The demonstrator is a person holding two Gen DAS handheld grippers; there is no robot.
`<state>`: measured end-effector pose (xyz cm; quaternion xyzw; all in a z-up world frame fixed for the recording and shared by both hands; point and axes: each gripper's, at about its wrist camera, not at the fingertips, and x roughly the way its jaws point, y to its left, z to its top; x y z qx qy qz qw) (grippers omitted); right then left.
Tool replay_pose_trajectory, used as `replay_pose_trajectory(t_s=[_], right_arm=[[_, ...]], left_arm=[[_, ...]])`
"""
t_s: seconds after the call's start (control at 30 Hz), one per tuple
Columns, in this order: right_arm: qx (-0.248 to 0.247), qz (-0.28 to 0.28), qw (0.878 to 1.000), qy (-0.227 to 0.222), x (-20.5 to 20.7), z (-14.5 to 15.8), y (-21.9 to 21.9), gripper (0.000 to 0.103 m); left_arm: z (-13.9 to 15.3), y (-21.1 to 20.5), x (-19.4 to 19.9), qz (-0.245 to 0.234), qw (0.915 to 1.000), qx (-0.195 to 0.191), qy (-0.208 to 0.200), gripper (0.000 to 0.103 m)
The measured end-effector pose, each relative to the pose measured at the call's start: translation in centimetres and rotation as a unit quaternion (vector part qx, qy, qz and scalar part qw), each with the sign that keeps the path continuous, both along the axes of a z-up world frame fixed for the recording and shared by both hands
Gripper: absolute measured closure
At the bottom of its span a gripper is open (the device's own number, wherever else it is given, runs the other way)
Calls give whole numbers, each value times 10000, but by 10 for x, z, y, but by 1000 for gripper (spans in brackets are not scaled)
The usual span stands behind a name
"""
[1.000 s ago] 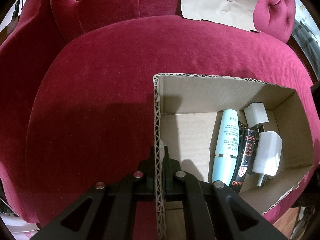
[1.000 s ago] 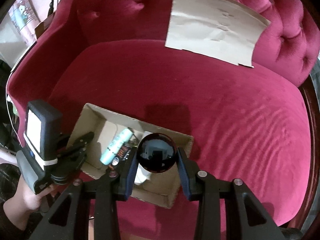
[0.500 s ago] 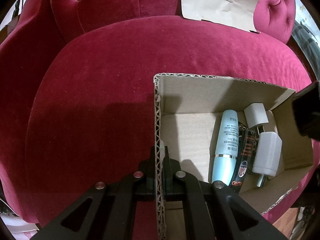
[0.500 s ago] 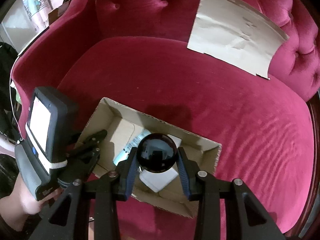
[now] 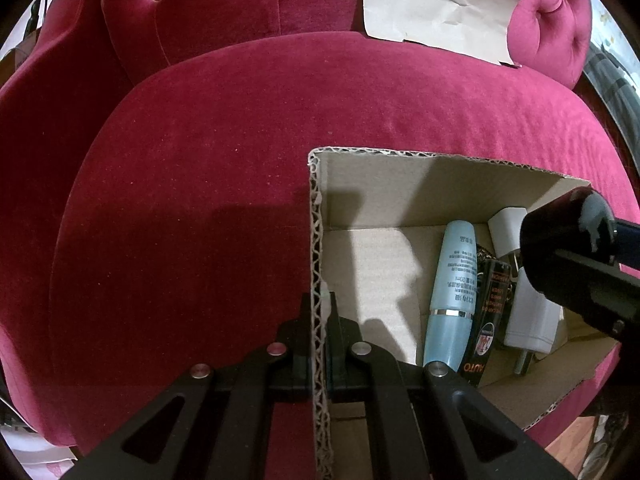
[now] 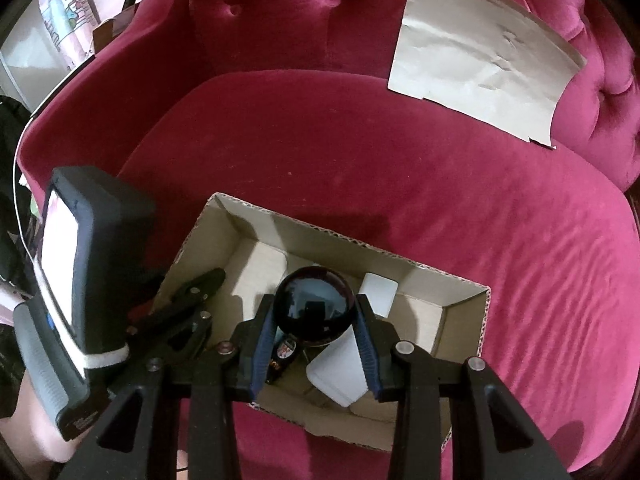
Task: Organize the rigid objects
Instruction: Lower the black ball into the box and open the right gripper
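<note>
The right gripper is clamped on a dark glossy ball, one blue-padded finger on each side, and holds it directly above the open cardboard box. The ball has no long axis, so the coming move likely turns only on a straight drop: the bare box floor lies toward the box's left end, while the right end is crowded. There a light blue tube, a black tube and two white plug adapters lie side by side, their long axes running from the near wall to the far wall. The left gripper is pinched shut on the box's left wall, steadying it on the red velvet seat.
</note>
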<state>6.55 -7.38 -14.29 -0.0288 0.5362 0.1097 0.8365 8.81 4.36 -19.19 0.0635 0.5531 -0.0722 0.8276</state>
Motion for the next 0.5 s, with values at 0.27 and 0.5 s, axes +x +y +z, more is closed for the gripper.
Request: replay_pose_trajectory(t_s=[0.27, 0.5], right_arm=[[32, -66, 10000, 10, -1, -6, -3, 63], [85, -62, 9999, -31, -2, -4, -3, 62]], left_arm=[[1, 0, 0, -3, 10000, 6, -12, 99], [1, 0, 0, 1, 10000, 7, -17, 99]])
